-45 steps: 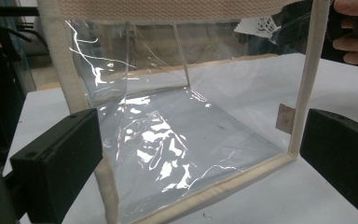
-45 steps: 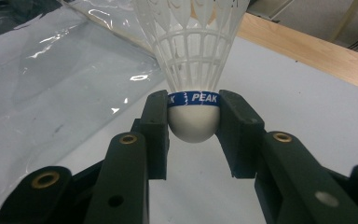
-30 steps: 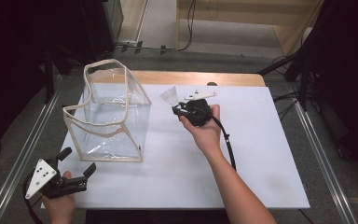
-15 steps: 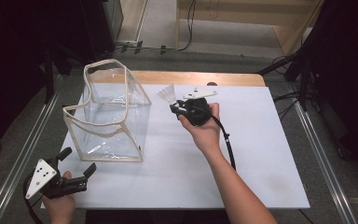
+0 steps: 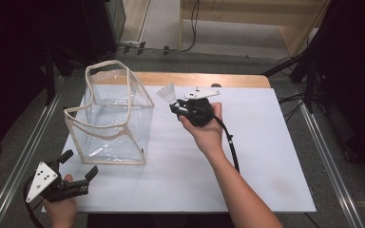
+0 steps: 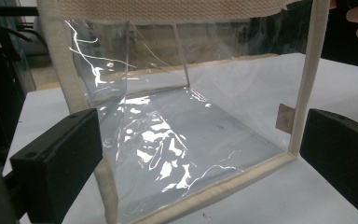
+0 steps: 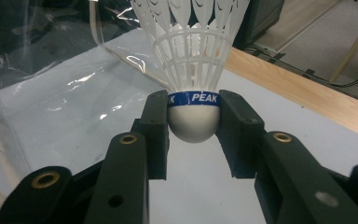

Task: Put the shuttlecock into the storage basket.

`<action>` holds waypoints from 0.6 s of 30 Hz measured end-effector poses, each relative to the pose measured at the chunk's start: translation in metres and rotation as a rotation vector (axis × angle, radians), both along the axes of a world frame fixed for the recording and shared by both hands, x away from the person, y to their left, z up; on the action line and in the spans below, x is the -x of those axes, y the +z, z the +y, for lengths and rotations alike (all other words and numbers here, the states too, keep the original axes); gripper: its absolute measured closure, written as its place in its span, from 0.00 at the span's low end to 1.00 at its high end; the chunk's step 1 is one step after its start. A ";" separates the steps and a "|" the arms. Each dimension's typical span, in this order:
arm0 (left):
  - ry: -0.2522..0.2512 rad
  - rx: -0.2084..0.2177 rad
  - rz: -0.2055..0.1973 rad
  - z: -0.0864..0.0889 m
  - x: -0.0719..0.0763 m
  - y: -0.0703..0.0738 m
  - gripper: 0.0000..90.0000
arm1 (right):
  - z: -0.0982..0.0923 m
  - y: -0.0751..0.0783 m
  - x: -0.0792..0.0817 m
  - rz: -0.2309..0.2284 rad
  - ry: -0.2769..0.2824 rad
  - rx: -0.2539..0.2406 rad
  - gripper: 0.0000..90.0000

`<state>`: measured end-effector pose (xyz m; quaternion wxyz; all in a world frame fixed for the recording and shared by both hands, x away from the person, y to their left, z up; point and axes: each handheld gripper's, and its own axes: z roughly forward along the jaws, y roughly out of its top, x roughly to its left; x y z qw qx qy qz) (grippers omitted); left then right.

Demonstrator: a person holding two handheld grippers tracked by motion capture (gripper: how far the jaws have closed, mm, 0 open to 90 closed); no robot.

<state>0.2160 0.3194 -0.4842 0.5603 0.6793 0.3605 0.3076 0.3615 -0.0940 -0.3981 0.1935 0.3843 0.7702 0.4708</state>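
Shuttlecock: white plastic shuttlecock (image 7: 193, 70) with a blue band reading "PEAK", held above the tabletop (image 5: 266, 156) toward its far side, just right of the clear bag.
Long axis: runs in line with the right gripper's jaws; the rounded cork faces back toward the hand, the feathered skirt fans out ahead. In the high view the skirt (image 5: 167, 93) points away from the person and slightly left, toward the bag's upper corner.
Right gripper: right gripper (image 5: 183, 108) has its jaws closed part-way, both pads pressed on the cork just below the blue band.
Left gripper: left gripper (image 5: 78, 170) sits at the near left corner of the tabletop, jaws spread wide with nothing between the pads; they frame the bag's near bottom corner without touching it.
Container: clear bag (image 5: 109, 118) with cream fabric edging stands upright on the left of the tabletop, mouth open upward.
Contents: nothing to be seen inside the bag through its clear walls (image 6: 168, 140); a small tan tab sits by one seam.
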 end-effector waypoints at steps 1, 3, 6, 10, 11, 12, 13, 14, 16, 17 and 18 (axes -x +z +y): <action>0.001 0.000 0.000 0.000 0.000 0.000 0.00 | 0.001 0.001 0.001 -0.001 0.000 -0.001 0.70; 0.001 0.000 0.000 0.000 0.000 0.000 0.00 | 0.001 0.003 0.002 -0.012 0.001 -0.002 0.70; 0.001 -0.001 0.000 0.000 0.000 0.000 0.00 | 0.002 0.005 0.003 -0.017 0.003 -0.005 0.70; 0.000 -0.001 -0.001 0.000 0.000 0.000 0.00 | 0.004 0.007 0.004 -0.020 0.008 -0.012 0.70; 0.001 -0.001 -0.001 0.000 0.000 0.000 0.00 | 0.005 0.007 0.004 -0.022 0.008 -0.012 0.70; 0.000 0.000 0.000 0.000 0.000 0.000 0.00 | 0.005 0.008 0.004 -0.024 0.009 -0.013 0.70; 0.000 0.000 0.000 0.000 0.000 0.000 0.00 | 0.006 0.008 0.005 -0.023 0.011 -0.016 0.70; 0.000 0.000 0.000 0.000 0.000 0.000 0.00 | 0.007 0.008 0.005 -0.024 0.011 -0.017 0.70; 0.000 0.000 0.000 0.000 0.000 0.000 0.00 | 0.007 0.009 0.005 -0.030 0.017 -0.018 0.70; 0.000 0.000 0.000 0.000 0.000 0.000 0.00 | 0.008 0.010 0.006 -0.030 0.016 -0.018 0.70; 0.000 -0.001 -0.001 0.000 0.000 0.000 0.00 | 0.009 0.011 0.006 -0.031 0.018 -0.020 0.70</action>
